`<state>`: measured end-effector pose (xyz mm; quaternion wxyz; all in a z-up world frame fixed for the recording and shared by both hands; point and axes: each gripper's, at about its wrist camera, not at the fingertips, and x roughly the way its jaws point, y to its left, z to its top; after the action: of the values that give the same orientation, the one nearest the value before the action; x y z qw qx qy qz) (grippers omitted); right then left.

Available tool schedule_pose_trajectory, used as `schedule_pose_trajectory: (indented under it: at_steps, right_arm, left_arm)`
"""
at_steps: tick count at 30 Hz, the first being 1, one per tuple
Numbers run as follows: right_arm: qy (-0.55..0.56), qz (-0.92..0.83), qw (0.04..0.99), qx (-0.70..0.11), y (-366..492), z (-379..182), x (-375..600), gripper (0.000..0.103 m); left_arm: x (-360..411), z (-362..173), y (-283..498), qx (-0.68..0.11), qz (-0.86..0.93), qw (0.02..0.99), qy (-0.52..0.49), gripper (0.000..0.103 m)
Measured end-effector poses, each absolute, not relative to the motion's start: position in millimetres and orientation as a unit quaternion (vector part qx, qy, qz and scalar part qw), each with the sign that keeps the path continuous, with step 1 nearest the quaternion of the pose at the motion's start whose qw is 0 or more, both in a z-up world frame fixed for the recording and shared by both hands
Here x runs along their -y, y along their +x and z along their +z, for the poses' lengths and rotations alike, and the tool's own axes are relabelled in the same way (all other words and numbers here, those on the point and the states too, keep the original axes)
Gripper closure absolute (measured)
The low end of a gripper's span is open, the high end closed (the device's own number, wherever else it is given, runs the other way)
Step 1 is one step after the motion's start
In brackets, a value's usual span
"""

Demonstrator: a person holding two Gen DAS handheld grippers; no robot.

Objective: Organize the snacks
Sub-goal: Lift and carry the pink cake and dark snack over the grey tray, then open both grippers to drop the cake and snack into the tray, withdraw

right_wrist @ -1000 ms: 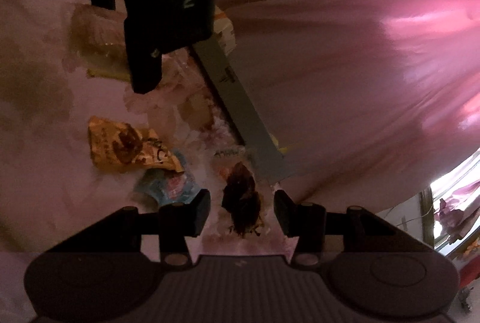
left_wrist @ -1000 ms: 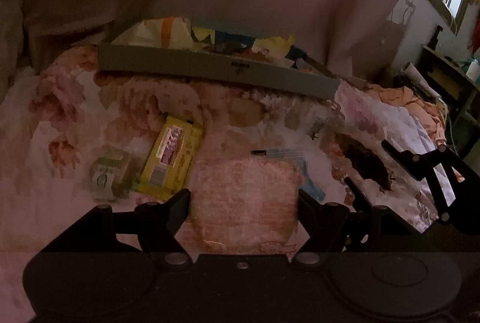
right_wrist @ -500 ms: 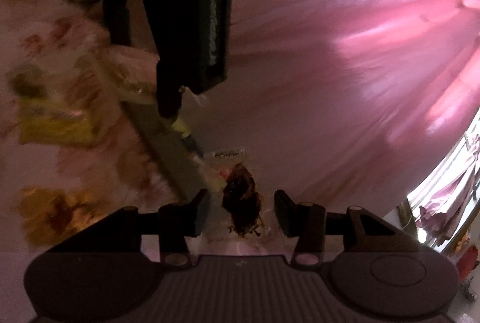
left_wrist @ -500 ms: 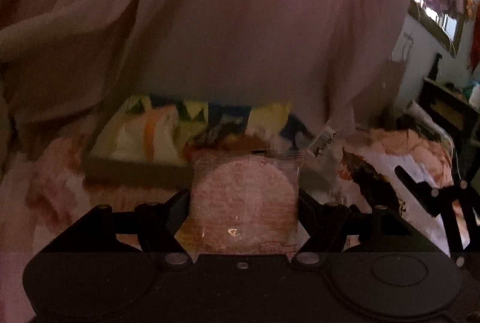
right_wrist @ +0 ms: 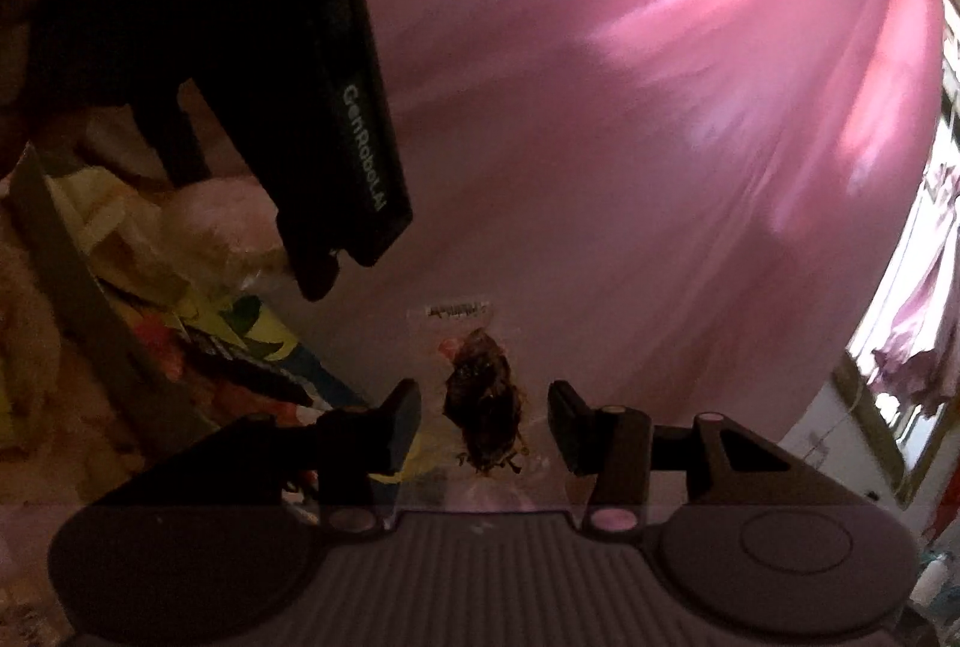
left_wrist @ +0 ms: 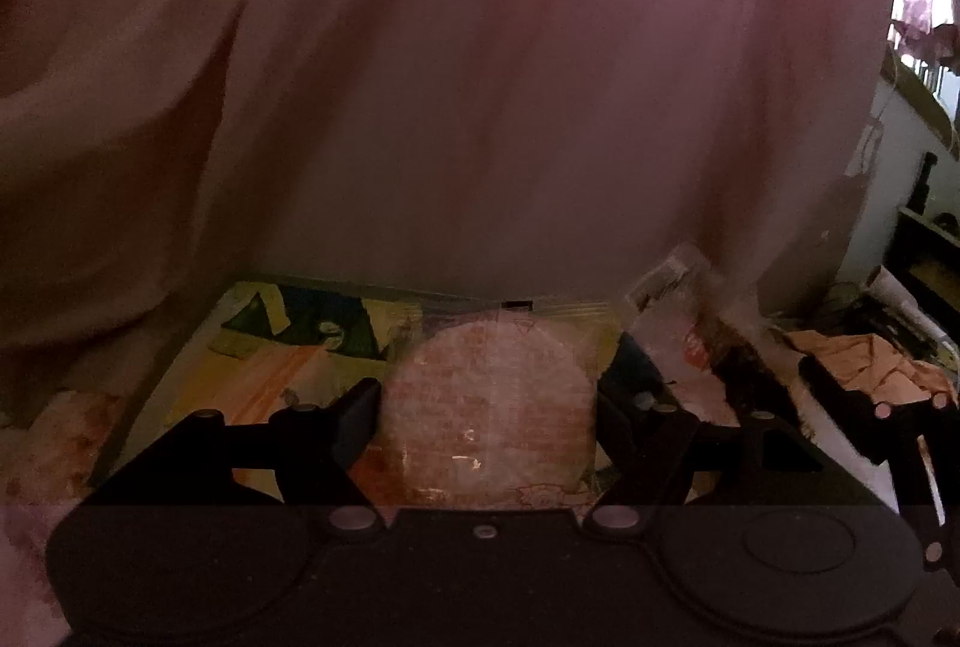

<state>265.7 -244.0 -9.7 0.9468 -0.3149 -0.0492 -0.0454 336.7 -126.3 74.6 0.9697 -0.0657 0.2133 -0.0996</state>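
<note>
My left gripper is shut on a round pink wafer in a clear packet, held upright above a grey box filled with several colourful snack packets. To its right my right gripper is shut on a clear packet with a dark brown snack inside, level with the box's right end. That packet also shows in the left wrist view. In the right wrist view the pink packet hangs over the box wall, under the black left gripper.
A pink curtain hangs close behind the box. Floral bedding lies at the left of it. Crumpled orange cloth and a dark shelf are at the far right, under a bright window.
Both grippers rose from the floral bedding and moved forward to the box, each carrying its packet. The loose snacks on the bedding dropped out of view. The right gripper rolled.
</note>
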Motion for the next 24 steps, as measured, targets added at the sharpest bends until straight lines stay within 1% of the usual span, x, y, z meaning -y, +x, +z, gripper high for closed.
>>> schedule_pose_trajectory:
  at_steps: [4,8,21,22,23,24]
  right_arm:
    - [-0.279,-0.021,0.96,0.006,288.7,-14.7,251.6,0.052]
    - [-0.272,-0.009,0.962,-0.02,302.7,-22.8,256.4,0.052]
    - [-0.208,0.021,0.976,-0.056,307.7,-13.5,272.5,0.051]
    - [-0.204,0.021,0.977,-0.052,306.8,-13.3,273.9,0.048]
    - [-0.205,0.017,0.977,-0.049,304.0,-13.5,275.0,0.041]
    - [-0.206,0.015,0.977,-0.045,304.5,-14.6,275.8,0.038]
  left_arm:
    - [129.4,58.9,356.7,-0.236,-0.105,0.964,-0.065,0.027]
    - [130.1,45.5,372.6,-0.246,-0.105,0.962,-0.062,0.027]
    - [139.3,26.5,390.5,-0.271,-0.104,0.955,-0.055,0.027]
    - [140.2,25.6,390.0,-0.272,-0.107,0.955,-0.053,0.027]
    - [140.9,25.3,388.3,-0.269,-0.109,0.956,-0.052,0.026]
    - [140.9,24.9,386.8,-0.266,-0.109,0.956,-0.054,0.022]
